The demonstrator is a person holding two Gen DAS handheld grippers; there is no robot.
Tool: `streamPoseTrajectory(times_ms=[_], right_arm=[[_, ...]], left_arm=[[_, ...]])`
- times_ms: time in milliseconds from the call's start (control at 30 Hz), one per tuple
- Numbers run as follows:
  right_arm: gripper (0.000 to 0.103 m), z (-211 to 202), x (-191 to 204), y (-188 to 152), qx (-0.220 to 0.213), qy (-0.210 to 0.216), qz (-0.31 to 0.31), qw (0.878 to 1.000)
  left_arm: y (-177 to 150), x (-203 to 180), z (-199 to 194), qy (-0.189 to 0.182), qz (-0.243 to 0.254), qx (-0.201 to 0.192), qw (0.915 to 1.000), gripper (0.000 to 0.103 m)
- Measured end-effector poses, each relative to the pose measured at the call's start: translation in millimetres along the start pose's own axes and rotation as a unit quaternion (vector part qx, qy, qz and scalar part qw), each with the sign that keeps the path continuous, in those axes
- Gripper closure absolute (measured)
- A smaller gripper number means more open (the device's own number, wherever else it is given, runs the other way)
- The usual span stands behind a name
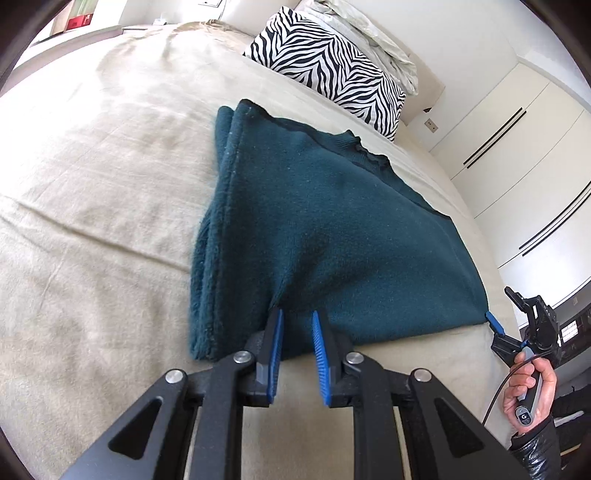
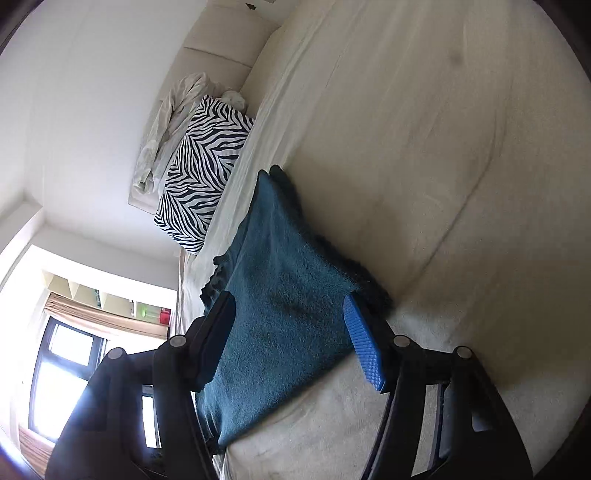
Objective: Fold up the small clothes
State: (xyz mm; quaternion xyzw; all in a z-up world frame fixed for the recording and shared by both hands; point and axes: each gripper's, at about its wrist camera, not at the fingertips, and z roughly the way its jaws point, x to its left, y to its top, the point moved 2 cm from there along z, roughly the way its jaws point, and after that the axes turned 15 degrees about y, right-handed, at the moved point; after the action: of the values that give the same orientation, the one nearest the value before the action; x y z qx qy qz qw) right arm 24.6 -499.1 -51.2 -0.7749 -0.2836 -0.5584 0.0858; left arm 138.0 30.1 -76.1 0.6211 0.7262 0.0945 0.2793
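Note:
A dark teal knit sweater [image 1: 325, 229] lies folded on the beige bed cover [image 1: 96, 192]. My left gripper [image 1: 297, 317] is open, its blue-padded fingers at the sweater's near edge with cloth between the tips. My right gripper [image 1: 493, 323] sits at the sweater's near right corner, held by a hand [image 1: 532, 391]. In the right wrist view the right gripper [image 2: 288, 306] is open wide, its jaws straddling the sweater [image 2: 280, 295], which runs between them.
A zebra-striped pillow [image 1: 332, 62] and a crumpled pale duvet [image 1: 373, 33] lie at the head of the bed. White wardrobe doors [image 1: 517, 147] stand to the right. A window [image 2: 62, 369] shows in the right wrist view.

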Motion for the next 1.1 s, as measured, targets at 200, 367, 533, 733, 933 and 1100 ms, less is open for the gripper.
streamPoseTrajectory(times_ms=[200, 367, 533, 733, 933, 1100], right_arm=[[0.041, 85.2, 72.9, -78.5, 0.151, 0.078, -0.04, 0.985], [0.041, 171.7, 95.2, -168.0, 0.283, 0.117, -0.021, 0.952], [0.045, 182.4, 62.4, -182.4, 0.315, 0.094, -0.011, 0.945], [0.044, 128.4, 31.4, -90.4, 0.198, 0.086, 0.017, 0.976], [0.039, 66.4, 33.1, -34.7, 0.113, 0.065, -0.001, 0.991], [0.039, 90.5, 60.6, -47.6, 0.16, 0.076, -0.036, 0.983]], left_arm=[[1.4, -2.8, -33.3, -0.007, -0.002, -0.036, 0.9993, 0.05], [1.6, -6.3, -22.2, -0.012, 0.0, -0.021, 0.9997, 0.05], [-1.1, 3.8, -20.9, -0.009, -0.004, -0.019, 0.9998, 0.05], [16.4, 25.8, -22.3, 0.004, -0.037, -0.035, 0.9987, 0.042], [34.6, 43.1, -4.3, 0.012, -0.061, -0.014, 0.9979, 0.04], [44.9, 45.0, 17.5, -0.024, -0.085, 0.027, 0.9958, 0.038]])
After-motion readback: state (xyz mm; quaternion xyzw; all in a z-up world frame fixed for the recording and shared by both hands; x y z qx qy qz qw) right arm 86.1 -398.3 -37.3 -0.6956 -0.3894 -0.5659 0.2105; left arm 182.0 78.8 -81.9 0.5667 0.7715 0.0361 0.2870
